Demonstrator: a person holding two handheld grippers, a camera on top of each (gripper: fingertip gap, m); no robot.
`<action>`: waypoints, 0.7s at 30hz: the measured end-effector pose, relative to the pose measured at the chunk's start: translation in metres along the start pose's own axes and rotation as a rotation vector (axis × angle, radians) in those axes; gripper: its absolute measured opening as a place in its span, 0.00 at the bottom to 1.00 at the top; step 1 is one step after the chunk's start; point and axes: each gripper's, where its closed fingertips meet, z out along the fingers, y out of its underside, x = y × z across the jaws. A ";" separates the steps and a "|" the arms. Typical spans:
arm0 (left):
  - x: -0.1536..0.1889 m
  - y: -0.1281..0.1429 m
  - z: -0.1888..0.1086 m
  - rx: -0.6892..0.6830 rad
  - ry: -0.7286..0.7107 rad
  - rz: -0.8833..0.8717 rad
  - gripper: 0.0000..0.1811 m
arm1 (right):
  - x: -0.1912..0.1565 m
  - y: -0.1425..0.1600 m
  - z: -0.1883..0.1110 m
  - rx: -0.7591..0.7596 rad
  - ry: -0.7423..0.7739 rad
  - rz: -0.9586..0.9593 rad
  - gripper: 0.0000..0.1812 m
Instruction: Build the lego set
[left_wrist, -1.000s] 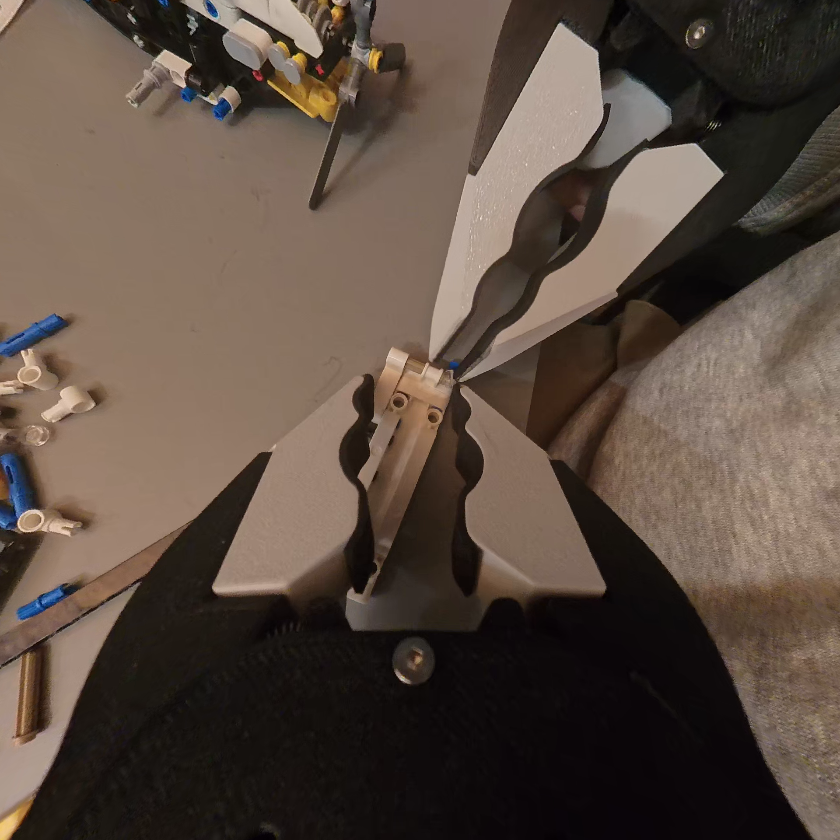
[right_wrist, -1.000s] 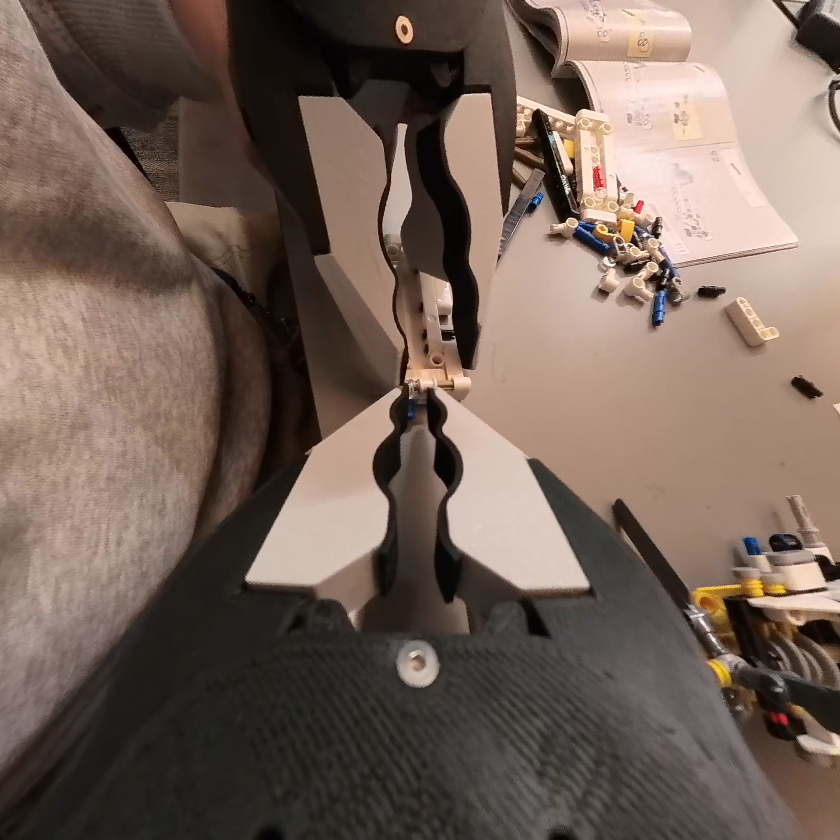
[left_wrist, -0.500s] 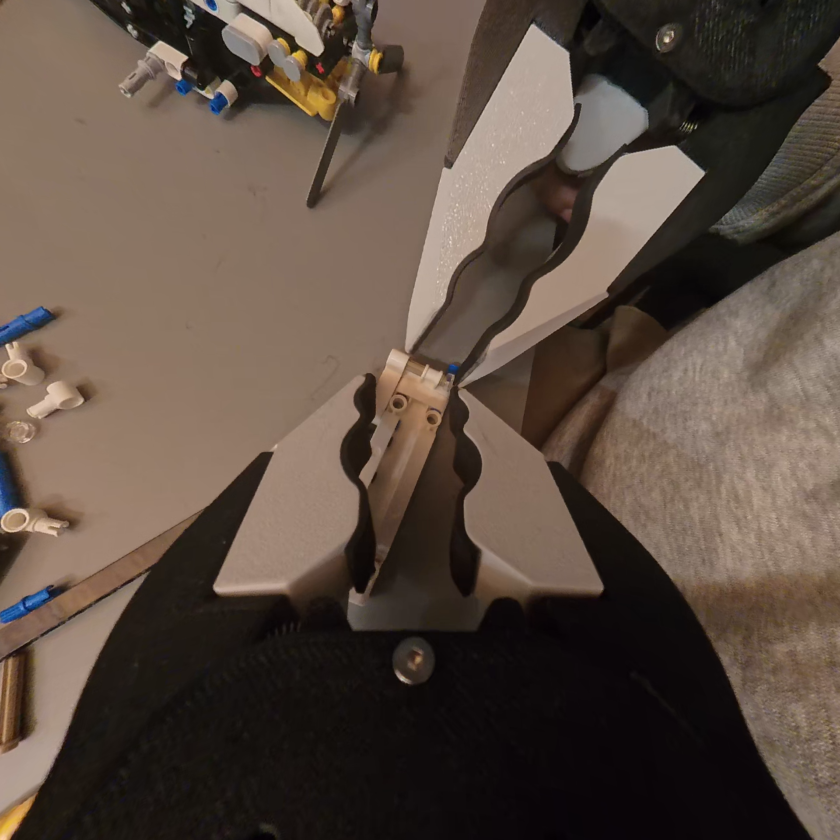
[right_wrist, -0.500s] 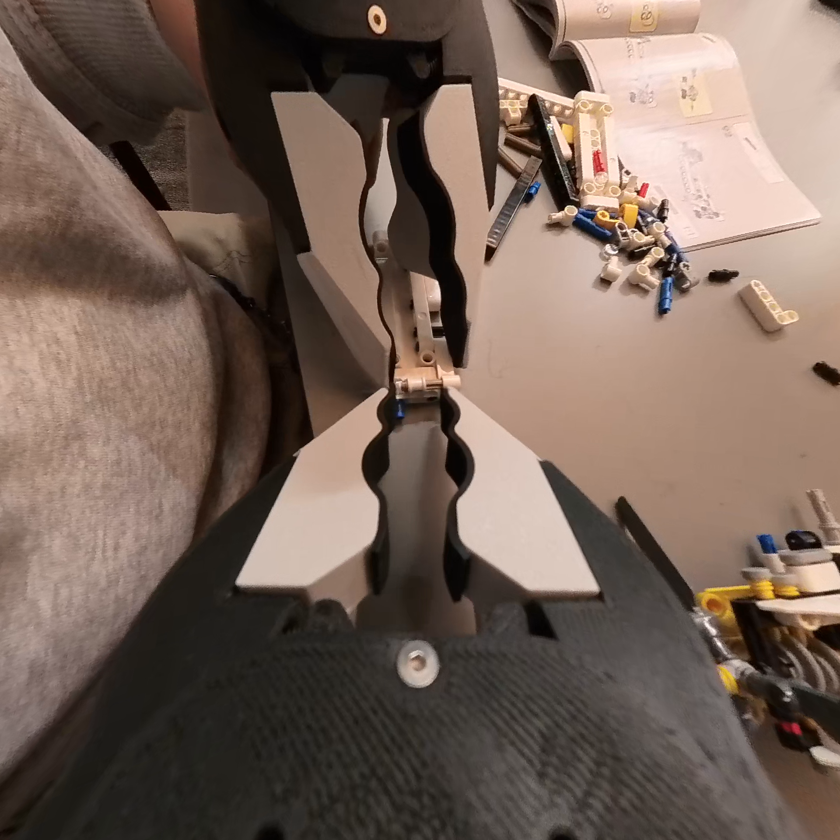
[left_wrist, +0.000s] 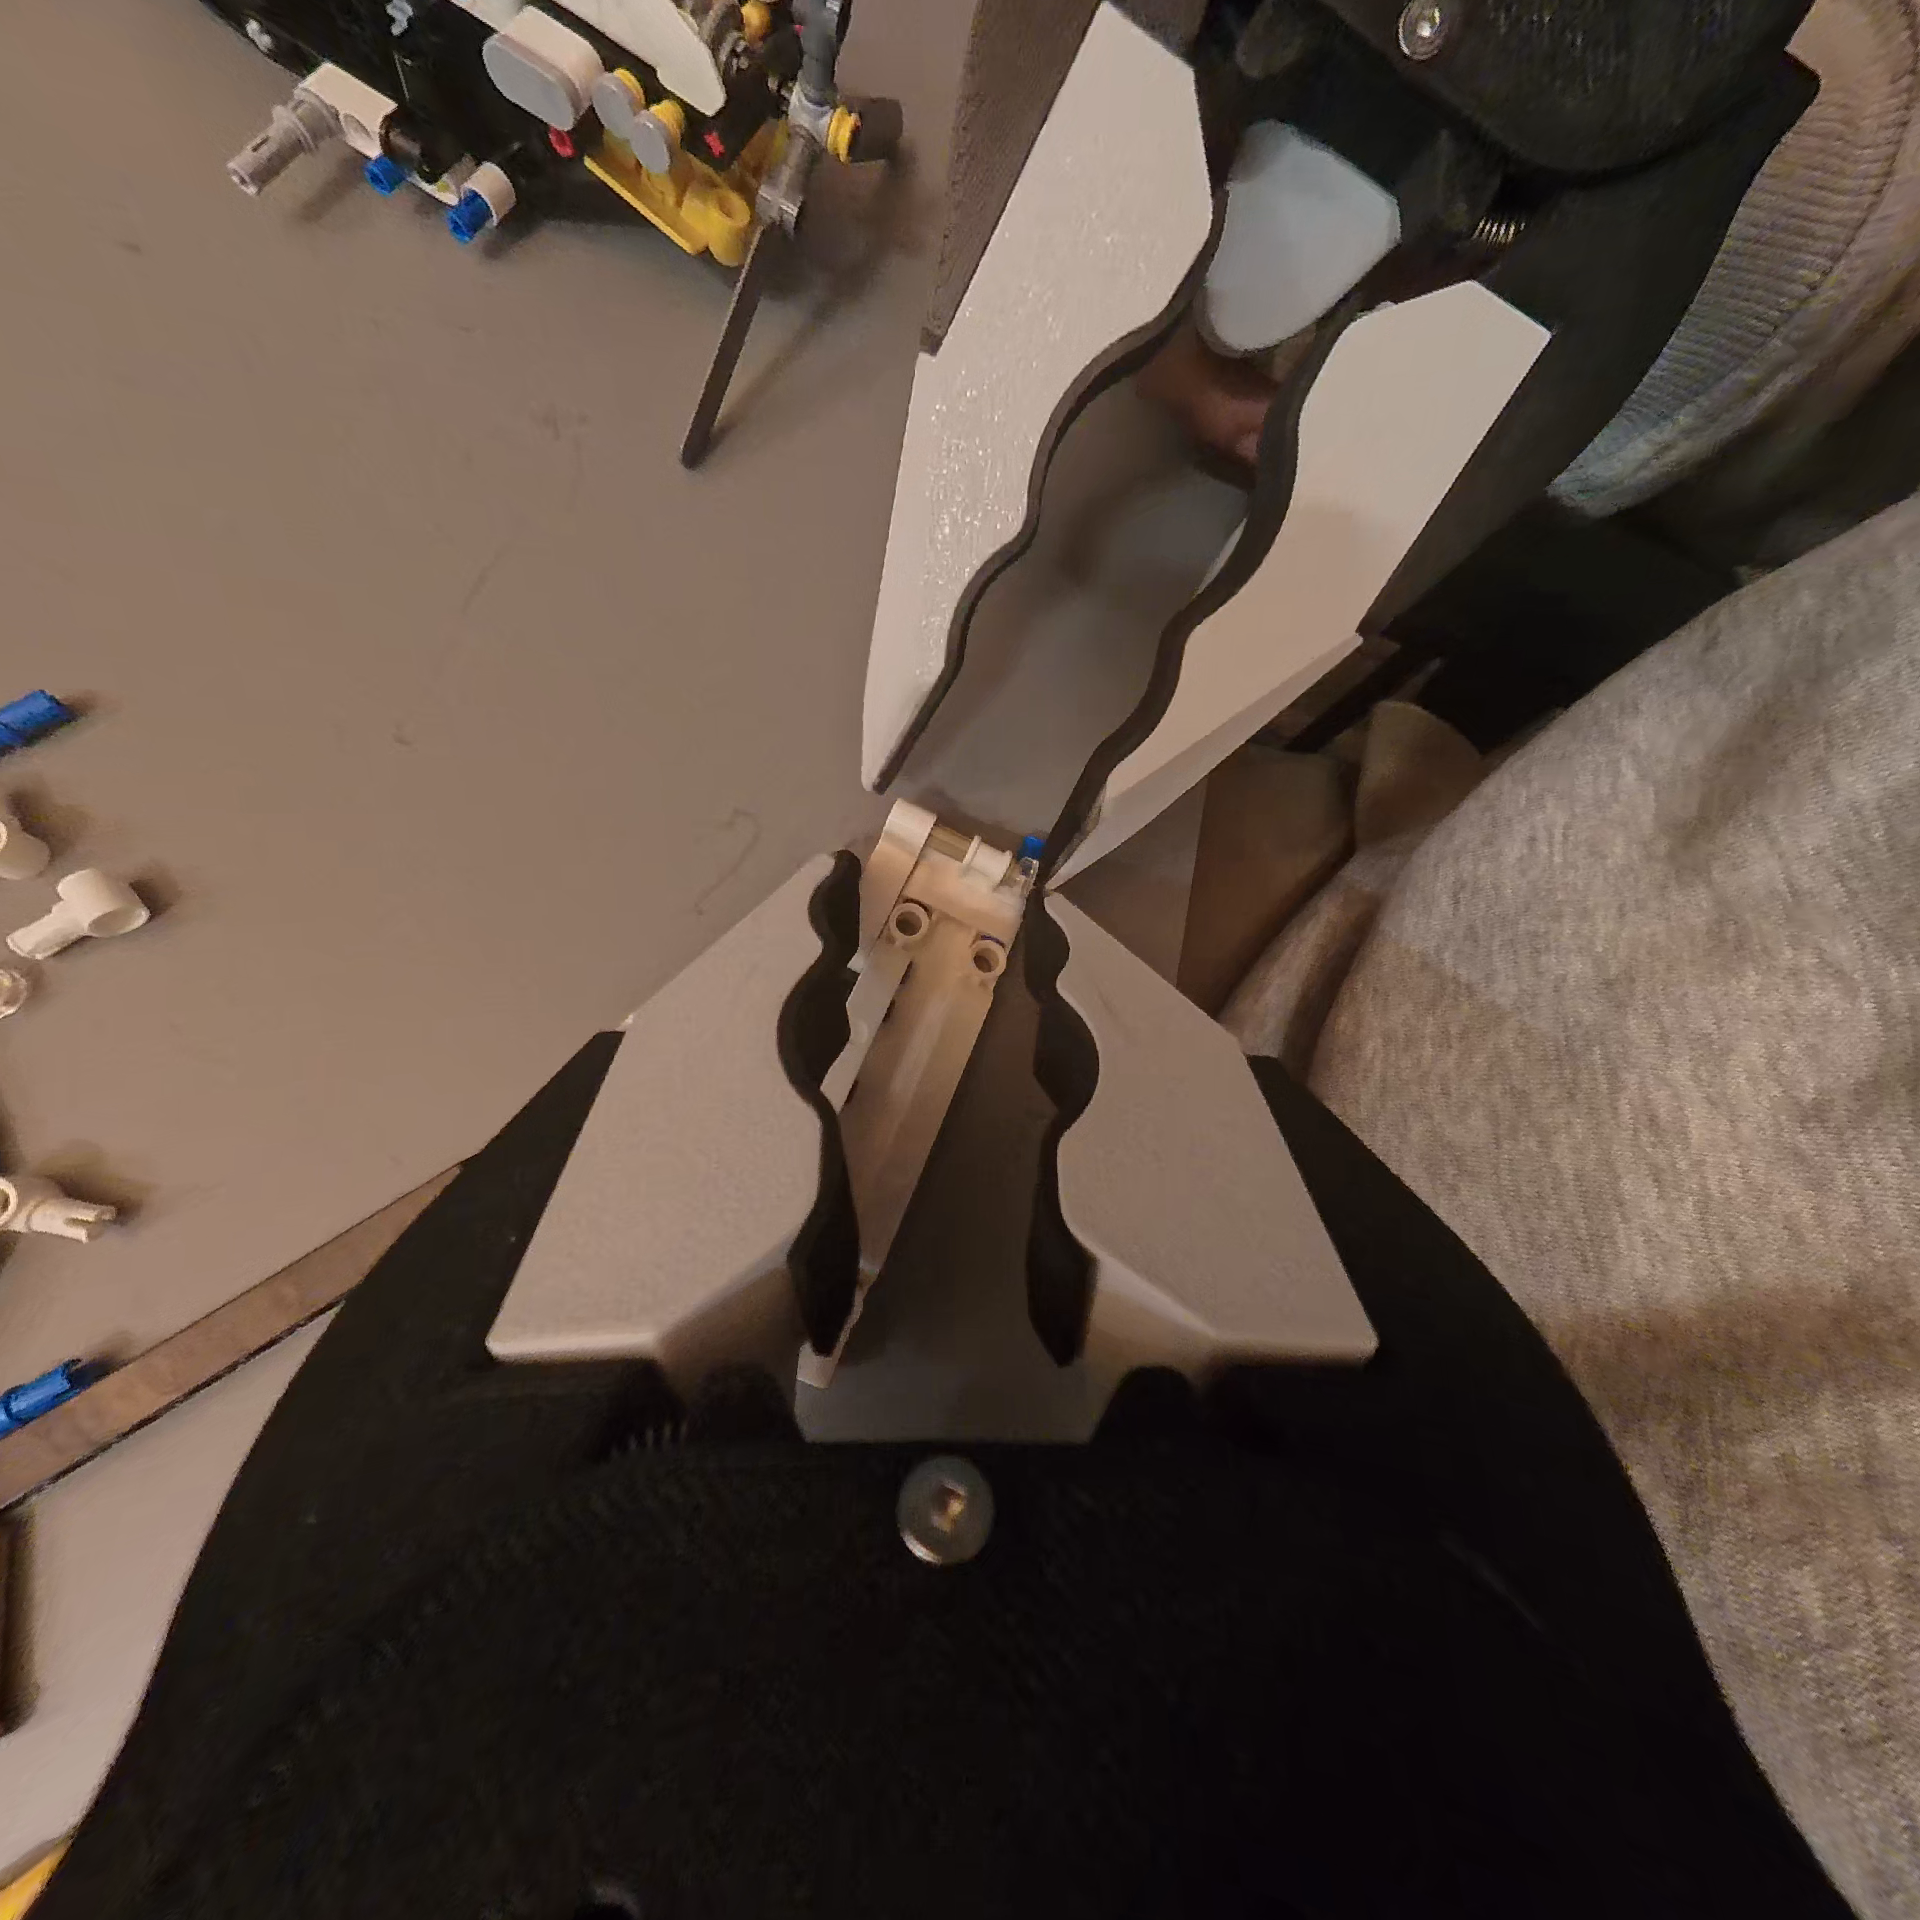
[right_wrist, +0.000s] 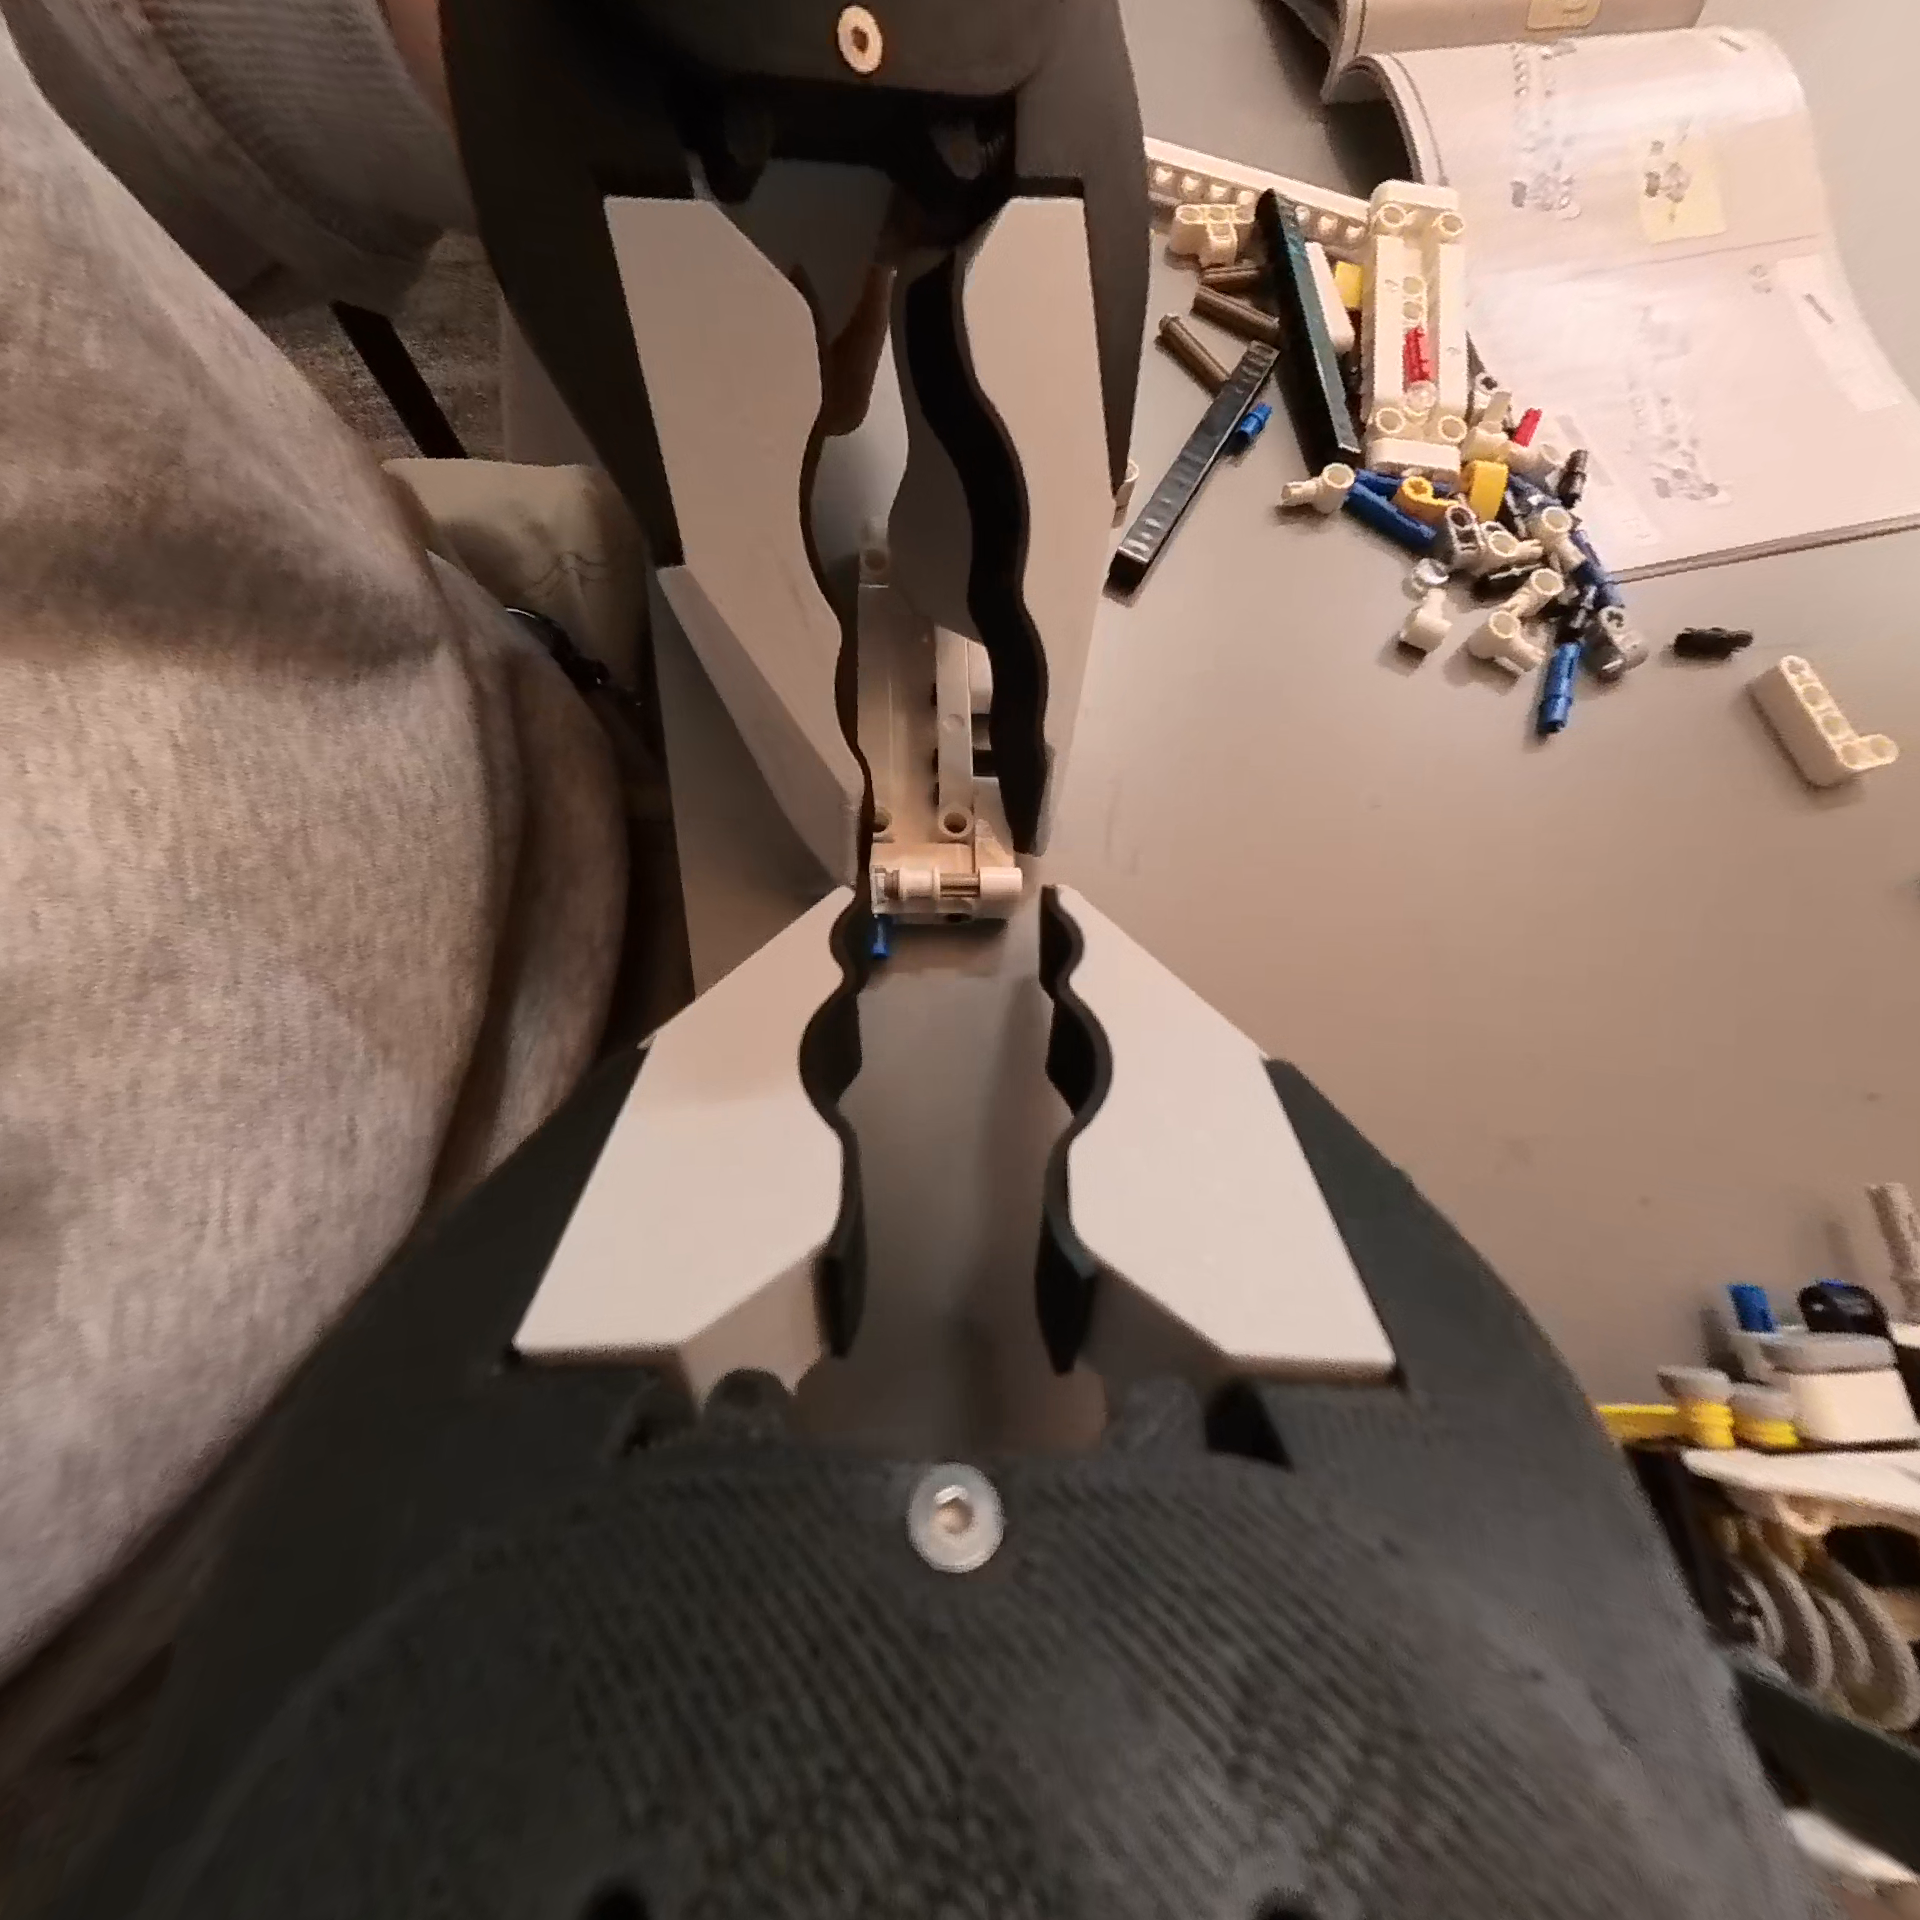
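My left gripper (left_wrist: 940, 883) is shut on a white lego subassembly (left_wrist: 925, 1029) that lies lengthwise between its fingers, its pinned end sticking out past the tips. A small blue pin (left_wrist: 1029, 847) sits at the right corner of that end. My right gripper (right_wrist: 945, 899) faces it tip to tip, open, its jaws on either side of the white piece's end (right_wrist: 940, 883). The blue pin (right_wrist: 880, 940) is by its left fingertip, not clamped. Both are held above the grey table, near a person's grey clothing (left_wrist: 1610, 1039).
A partly built black, white and yellow model (left_wrist: 582, 94) stands at the far side, also seen in the right wrist view (right_wrist: 1818, 1403). An open instruction booklet (right_wrist: 1662, 260), a pile of loose parts (right_wrist: 1507, 540), a white bent beam (right_wrist: 1818, 727) and a black beam (right_wrist: 1195, 468) lie on the table (right_wrist: 1455, 987). Loose white connectors (left_wrist: 73, 914) lie left. My two grippers' fingertips are within a few centimetres of each other. The white bent beam (right_wrist: 1818, 727) is about equally far from each gripper, around 20 centimetres.
My right gripper was shut on the blue pin against the white piece's end; its jaws have opened wide. The pin stays at the white piece. My left gripper keeps its hold.
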 end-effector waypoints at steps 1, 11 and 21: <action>0.000 0.000 0.000 0.000 0.001 0.000 0.16 | -0.001 0.000 0.000 0.000 -0.014 -0.005 0.17; 0.000 0.000 0.000 -0.002 -0.015 0.017 0.16 | -0.002 0.000 0.001 -0.002 0.026 0.013 0.14; 0.001 0.001 0.000 -0.004 -0.003 0.024 0.16 | -0.007 0.000 0.000 0.021 0.066 -0.001 0.08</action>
